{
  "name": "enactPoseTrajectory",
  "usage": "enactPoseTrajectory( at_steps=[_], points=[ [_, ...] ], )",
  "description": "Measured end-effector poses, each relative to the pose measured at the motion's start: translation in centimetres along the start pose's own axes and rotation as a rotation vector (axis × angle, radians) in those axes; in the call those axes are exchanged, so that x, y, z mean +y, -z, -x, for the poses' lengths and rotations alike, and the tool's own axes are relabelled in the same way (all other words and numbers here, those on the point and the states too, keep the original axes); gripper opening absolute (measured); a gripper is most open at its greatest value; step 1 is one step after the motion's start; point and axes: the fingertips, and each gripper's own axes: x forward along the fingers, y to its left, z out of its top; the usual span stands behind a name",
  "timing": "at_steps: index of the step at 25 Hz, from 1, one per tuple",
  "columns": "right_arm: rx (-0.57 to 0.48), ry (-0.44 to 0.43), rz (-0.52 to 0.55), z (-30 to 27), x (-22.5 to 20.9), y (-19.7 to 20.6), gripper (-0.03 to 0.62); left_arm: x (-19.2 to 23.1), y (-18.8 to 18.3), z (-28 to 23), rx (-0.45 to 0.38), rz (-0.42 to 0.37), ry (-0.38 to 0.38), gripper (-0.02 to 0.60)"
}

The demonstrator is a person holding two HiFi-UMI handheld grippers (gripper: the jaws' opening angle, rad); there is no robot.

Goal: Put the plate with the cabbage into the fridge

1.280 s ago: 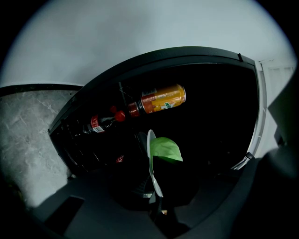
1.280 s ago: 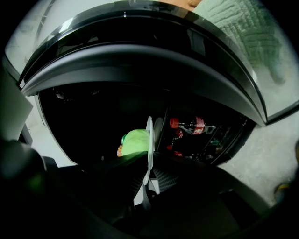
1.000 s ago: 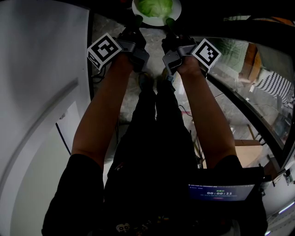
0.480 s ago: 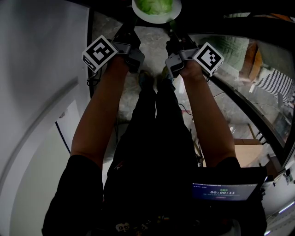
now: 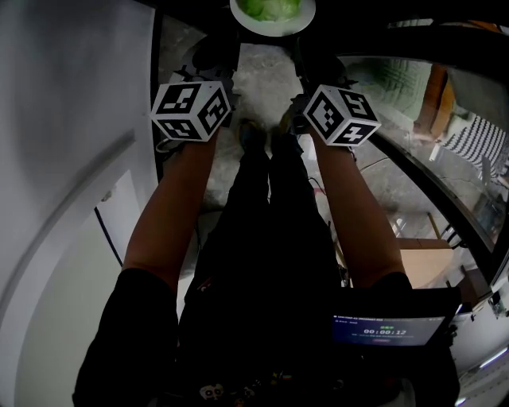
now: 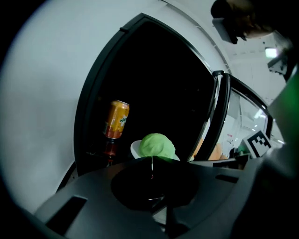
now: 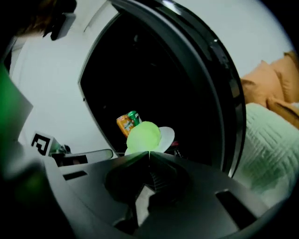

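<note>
head view: white plate (image 5: pixel 273 30) with the green cabbage (image 5: pixel 270 8) sits at the top edge, over the dark mouth of the fridge (image 6: pixel 154 79). left gripper view: left tool (image 6: pixel 152 161) jaws drawn near together, only a thin slit, nothing between them. plate and cabbage stand just past the tips inside the black interior, an orange can (image 6: pixel 116 120) to their left. right gripper view: right tool (image 7: pixel 149 156) likewise closed and empty, plate beyond it, open door (image 7: pixel 219 70) at right. what the plate rests on is lost in the dark. judgement: plate stiff, smooth, breakable. cabbage light, round, loose, apt to roll off. best hold is the bare rim, two opposite sides, kept level.
</note>
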Motion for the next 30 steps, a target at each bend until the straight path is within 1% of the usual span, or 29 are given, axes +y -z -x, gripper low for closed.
enactPoseTrajectory(
  at_steps=[1, 3, 9, 15, 21, 25, 27, 30],
  points=[
    [0.005, 0.002, 0.05, 0.0, 0.3, 0.1, 0.005, -0.4, 0.1, -0.1, 0.005, -0.022, 0.006, 0.009],
    [0.015, -0.001, 0.106, -0.2, 0.8, 0.4, 0.005, -0.9, 0.3, -0.2, 0.008, -0.032, 0.011, 0.009],
    [0.02, 0.004, 0.184, -1.0, 2.1, 1.3, 0.005, -0.7, 0.7, 0.0, -0.002, -0.014, 0.002, 0.009],
    [0.017, 0.015, 0.197, -1.7, 2.4, 1.4, 0.005, -0.4, 0.8, -0.2, -0.007, -0.005, 0.0, 0.009],
    [-0.006, 0.023, 0.186, -2.5, 2.5, -0.1, 0.005, -0.3, 0.9, -0.2, 0.007, 0.007, -0.002, 0.009],
    [-0.016, 0.027, 0.205, -2.4, 2.7, -0.6, 0.005, 0.0, 0.8, -0.2, 0.009, 0.007, -0.004, 0.009],
    [-0.011, 0.034, 0.228, -2.0, 2.8, -0.2, 0.005, 0.1, 0.9, -0.2, 0.013, -0.005, -0.004, 0.009],
    [0.003, 0.047, 0.252, -1.8, 2.5, 0.6, 0.005, -0.2, 1.3, -0.7, 0.032, -0.044, 0.008, 0.009]
  ],
)
